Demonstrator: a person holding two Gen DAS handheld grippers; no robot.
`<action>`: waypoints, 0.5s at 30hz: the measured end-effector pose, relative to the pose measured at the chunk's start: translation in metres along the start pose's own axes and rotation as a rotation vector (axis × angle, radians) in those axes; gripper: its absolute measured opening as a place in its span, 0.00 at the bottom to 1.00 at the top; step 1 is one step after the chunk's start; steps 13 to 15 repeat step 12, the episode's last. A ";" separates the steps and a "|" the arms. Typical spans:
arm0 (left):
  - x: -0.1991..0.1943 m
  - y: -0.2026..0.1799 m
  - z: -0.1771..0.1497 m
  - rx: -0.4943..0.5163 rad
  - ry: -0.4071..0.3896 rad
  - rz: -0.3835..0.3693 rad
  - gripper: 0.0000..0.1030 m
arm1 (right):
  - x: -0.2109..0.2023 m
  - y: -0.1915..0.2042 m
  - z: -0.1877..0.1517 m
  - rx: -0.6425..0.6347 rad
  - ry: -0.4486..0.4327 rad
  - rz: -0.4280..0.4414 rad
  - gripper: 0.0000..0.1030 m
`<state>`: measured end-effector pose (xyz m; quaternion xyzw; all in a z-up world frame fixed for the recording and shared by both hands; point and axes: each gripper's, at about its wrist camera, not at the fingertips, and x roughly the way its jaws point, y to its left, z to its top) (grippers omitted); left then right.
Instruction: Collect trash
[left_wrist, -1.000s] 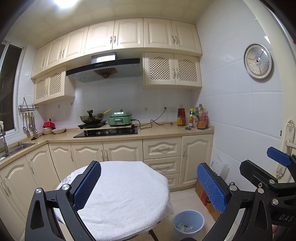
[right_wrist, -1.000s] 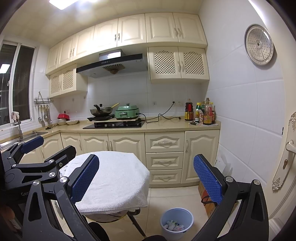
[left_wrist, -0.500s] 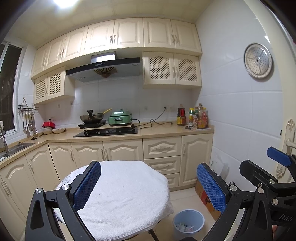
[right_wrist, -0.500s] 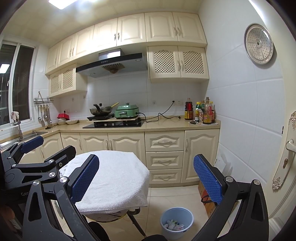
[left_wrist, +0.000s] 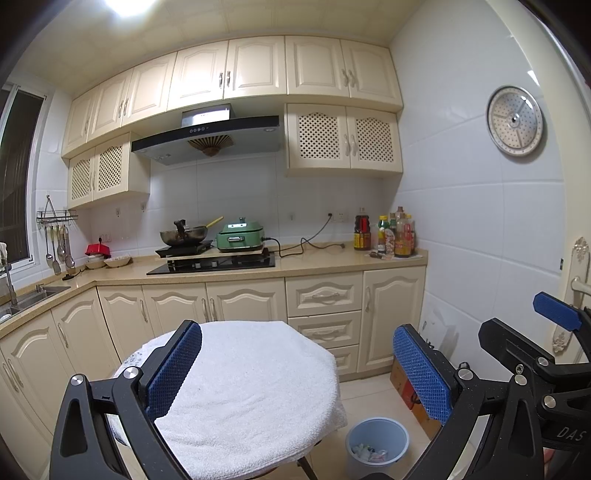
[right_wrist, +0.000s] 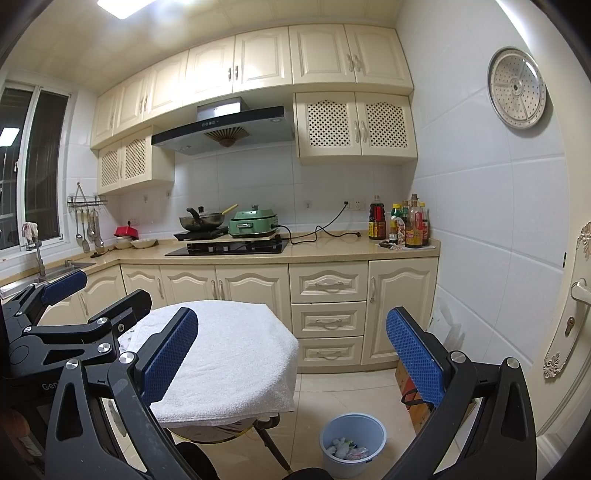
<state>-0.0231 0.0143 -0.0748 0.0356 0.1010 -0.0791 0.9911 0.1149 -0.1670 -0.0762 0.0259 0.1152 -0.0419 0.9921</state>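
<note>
A small blue bin (left_wrist: 376, 445) (right_wrist: 352, 441) stands on the tiled floor to the right of a round table (left_wrist: 255, 384) (right_wrist: 229, 354) draped with a white towel. Crumpled trash (right_wrist: 345, 451) lies inside the bin. No loose trash shows on the towel. My left gripper (left_wrist: 299, 373) is open above the table's near edge, with nothing between its blue pads. My right gripper (right_wrist: 291, 363) is open too, held over the table's right side and the floor. Each gripper shows at the edge of the other's view.
Cream cabinets and a counter (left_wrist: 314, 264) run along the back wall with a hob, a wok (left_wrist: 183, 234), a green cooker (left_wrist: 240, 240) and bottles (left_wrist: 391, 236). A sink (left_wrist: 33, 295) sits at left. A cardboard box (left_wrist: 410, 395) leans by the right wall, near a door handle (right_wrist: 580, 291).
</note>
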 end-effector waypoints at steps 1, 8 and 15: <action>0.000 0.001 0.000 0.001 0.000 0.000 0.99 | 0.000 0.000 0.000 0.000 0.001 0.000 1.00; 0.001 0.004 -0.001 0.003 0.000 -0.004 0.99 | 0.000 0.001 0.001 0.004 0.001 -0.003 1.00; 0.002 0.006 -0.002 0.003 0.003 -0.004 0.99 | 0.000 0.001 0.001 0.003 0.001 -0.004 1.00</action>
